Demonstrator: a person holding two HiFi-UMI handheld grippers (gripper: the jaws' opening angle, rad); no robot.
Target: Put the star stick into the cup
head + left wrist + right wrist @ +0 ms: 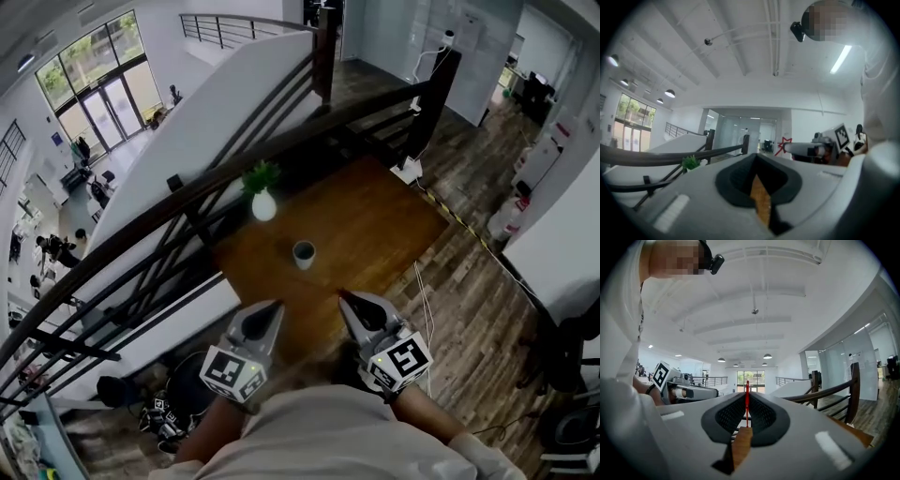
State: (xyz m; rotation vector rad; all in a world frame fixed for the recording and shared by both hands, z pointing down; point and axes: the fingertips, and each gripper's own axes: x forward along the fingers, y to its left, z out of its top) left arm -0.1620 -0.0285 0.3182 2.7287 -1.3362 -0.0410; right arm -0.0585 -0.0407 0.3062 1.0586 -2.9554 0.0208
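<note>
The right gripper (343,296) clamped the stick (747,399) upright, well short of the cup (303,254). The left gripper (278,305), equally far from the cup, was closed on nothing. This looked like the carrying step; next, the stick needs centring above the cup, then lowering.

A cup (303,254) stands mid-frame on the wooden table (375,225), with a white vase (263,205) (green sprig on top) near its upper left, and the left gripper (273,310) and right gripper (348,302) at lower centre.

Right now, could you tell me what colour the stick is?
The stick is red; right gripper view.
</note>
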